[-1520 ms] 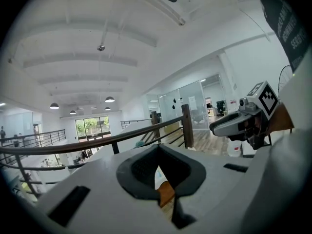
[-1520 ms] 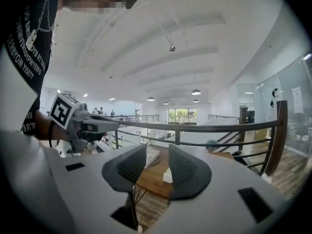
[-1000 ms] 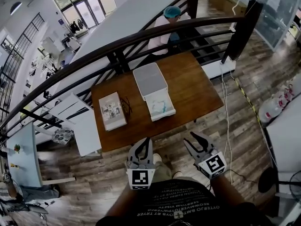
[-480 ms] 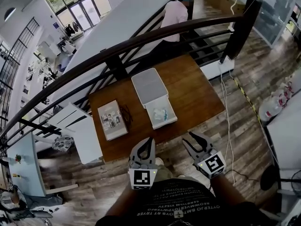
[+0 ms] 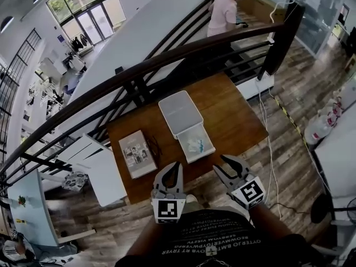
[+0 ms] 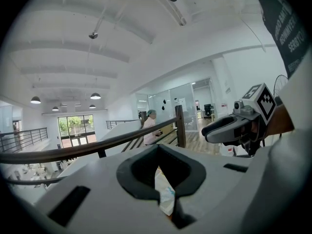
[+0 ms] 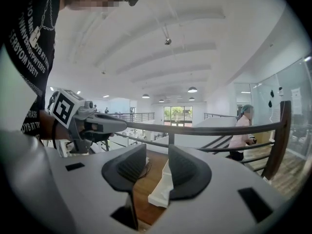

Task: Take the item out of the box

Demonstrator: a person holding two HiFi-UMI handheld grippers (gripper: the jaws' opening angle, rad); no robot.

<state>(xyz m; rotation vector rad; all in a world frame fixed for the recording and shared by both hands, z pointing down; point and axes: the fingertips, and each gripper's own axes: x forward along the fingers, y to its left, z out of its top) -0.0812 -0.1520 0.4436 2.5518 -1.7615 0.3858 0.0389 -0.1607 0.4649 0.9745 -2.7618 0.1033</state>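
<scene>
An open white box (image 5: 196,142) lies on the brown table (image 5: 236,113), its lid (image 5: 179,111) flipped back behind it. A pale item (image 5: 196,146) with blue-green print lies inside. Both grippers hover short of the table's near edge, apart from the box. My left gripper (image 5: 176,166) is shut, tips touching, holding nothing. In the left gripper view (image 6: 158,147) the item (image 6: 164,194) shows through the hollow between the pads. My right gripper (image 5: 231,162) is open and empty. In the right gripper view (image 7: 157,152) the box (image 7: 160,193) shows between the jaws.
A book (image 5: 138,153) lies on the table's left part, with a dark thin object (image 5: 154,146) beside it. A dark railing (image 5: 167,65) runs behind the table. White panels (image 5: 103,163) stand at the left. A cable (image 5: 270,132) trails over the floor at the right. A person (image 5: 225,10) is on the stairs.
Both grippers have moved forward toward the table, and the box now lies closer to them. The person beyond the railing has walked further away.
</scene>
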